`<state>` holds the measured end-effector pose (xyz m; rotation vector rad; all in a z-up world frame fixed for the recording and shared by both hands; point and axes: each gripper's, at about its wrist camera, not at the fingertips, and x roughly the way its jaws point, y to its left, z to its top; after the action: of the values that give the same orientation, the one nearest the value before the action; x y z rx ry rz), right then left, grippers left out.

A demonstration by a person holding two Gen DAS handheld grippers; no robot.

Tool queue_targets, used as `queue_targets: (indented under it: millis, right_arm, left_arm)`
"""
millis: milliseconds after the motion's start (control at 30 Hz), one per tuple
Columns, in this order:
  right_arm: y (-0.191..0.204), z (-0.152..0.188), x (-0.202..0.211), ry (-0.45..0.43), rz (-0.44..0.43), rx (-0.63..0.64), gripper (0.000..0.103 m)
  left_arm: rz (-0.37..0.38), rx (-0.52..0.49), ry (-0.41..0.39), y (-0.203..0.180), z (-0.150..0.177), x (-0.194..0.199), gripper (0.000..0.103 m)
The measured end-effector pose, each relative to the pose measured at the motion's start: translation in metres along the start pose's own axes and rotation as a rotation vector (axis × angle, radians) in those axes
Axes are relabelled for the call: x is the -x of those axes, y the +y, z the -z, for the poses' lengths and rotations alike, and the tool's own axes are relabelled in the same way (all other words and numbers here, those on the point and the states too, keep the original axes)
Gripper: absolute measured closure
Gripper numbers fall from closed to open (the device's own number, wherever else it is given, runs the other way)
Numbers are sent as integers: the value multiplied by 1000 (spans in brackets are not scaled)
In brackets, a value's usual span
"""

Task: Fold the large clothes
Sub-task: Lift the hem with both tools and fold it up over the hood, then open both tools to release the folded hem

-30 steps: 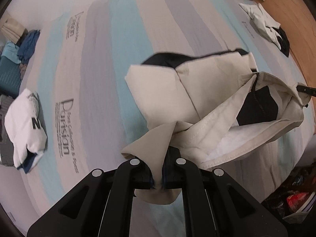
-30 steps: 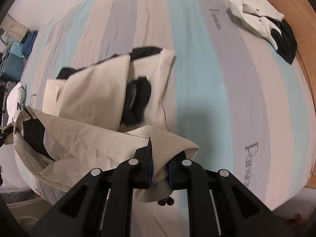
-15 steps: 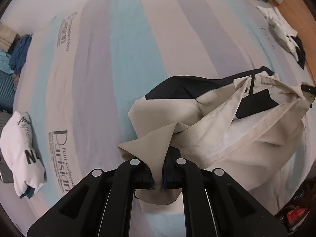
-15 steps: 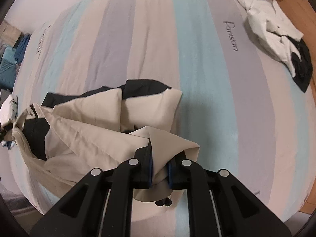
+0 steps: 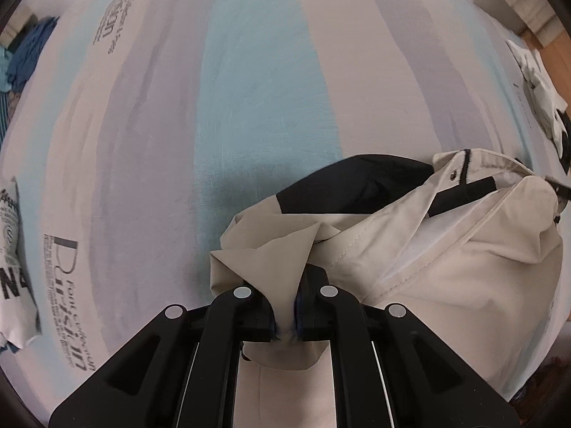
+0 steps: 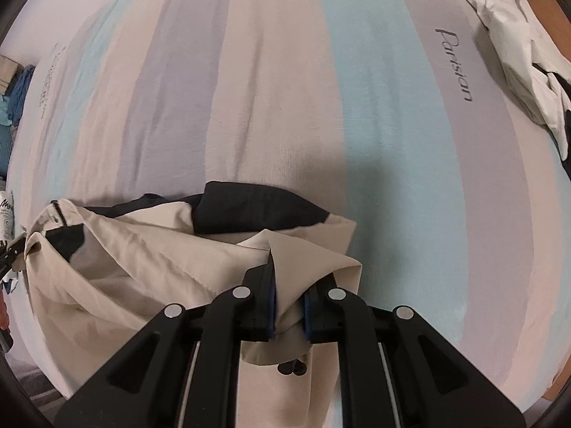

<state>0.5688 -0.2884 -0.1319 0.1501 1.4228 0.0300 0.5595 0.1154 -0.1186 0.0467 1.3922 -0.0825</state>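
A beige jacket with black panels (image 5: 428,249) lies bunched on the striped bed sheet (image 5: 249,107). My left gripper (image 5: 285,321) is shut on a beige corner of it, low over the sheet. In the right wrist view the same jacket (image 6: 142,249) spreads to the left, its black part folded underneath at the far side. There my right gripper (image 6: 289,314) is shut on another beige fold of the jacket. The far tip of the other gripper (image 6: 10,249) shows at the left edge. Both grippers point down at the bed.
A white and black garment (image 6: 517,64) lies crumpled at the far right of the bed. A folded white printed garment (image 5: 14,267) sits at the left edge. Blue clothes (image 5: 25,53) are piled beyond the bed's left side. Wooden floor (image 5: 556,53) shows at the right.
Both grippers have come down towards the bed with the jacket held. The jacket has sunk onto the sheet and now lies lower and flatter, nearer the near edge.
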Motion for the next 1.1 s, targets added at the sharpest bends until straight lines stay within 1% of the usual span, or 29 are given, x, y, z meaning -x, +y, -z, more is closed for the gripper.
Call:
queue_targets:
  millis: [233, 333, 367, 467, 500, 567, 600, 633, 667, 700, 733, 767, 800, 833, 900, 967, 1000, 1100]
  right_arm:
    - [6, 1, -31, 4, 1, -6, 93]
    - [12, 7, -41, -10, 17, 9, 93]
    - [16, 10, -42, -22, 34, 26, 93]
    - [25, 20, -33, -73, 80, 53, 92]
    - [28, 24, -27, -91, 88, 57, 90]
    - [27, 30, -18, -111, 69, 40, 85]
    - [27, 32, -14, -120, 62, 33, 82]
    - [27, 36, -9, -133, 55, 33, 79]
    - [27, 39, -3, -150, 50, 31, 69]
    - [29, 40, 3, -167, 42, 26, 57]
    - [29, 43, 12, -195, 28, 23, 54]
    - [28, 42, 18, -211, 28, 25, 48]
    - [31, 45, 22, -225, 30, 27, 41]
    - [33, 48, 29, -245, 22, 26, 37]
    - [41, 53, 39, -273, 23, 45, 30]
    - [48, 51, 44, -280, 22, 67, 29]
    - [51, 53, 46, -281, 19, 82, 29]
    - [59, 57, 55, -300, 21, 113, 27]
  left_arm:
    - [-1, 16, -27, 1, -2, -25, 95]
    - [-43, 1, -61, -7, 3, -35, 94]
    - [-57, -2, -74, -10, 5, -36, 94]
    - [-87, -4, -114, -16, 11, -28, 93]
    - [-77, 14, -127, -15, 13, -23, 92]
    - [-35, 55, -153, -9, 17, -12, 91]
    - [-12, 76, -169, -7, 20, -4, 87]
    - [-2, 79, -178, -6, 22, 2, 79]
    - [8, 78, -188, -7, 21, 9, 75]
    - [14, 74, -197, -9, 23, 14, 68]
    - [16, 64, -211, -14, 26, 21, 61]
    - [19, 59, -217, -19, 28, 24, 56]
    - [15, 50, -236, -24, 30, 30, 45]
    - [9, 45, -249, -28, 28, 36, 37]
    - [9, 33, -267, -33, 28, 43, 33]
    - [12, 24, -272, -39, 32, 46, 31]
    - [7, 23, -275, -41, 31, 49, 26]
    - [3, 28, -289, -42, 32, 57, 21]
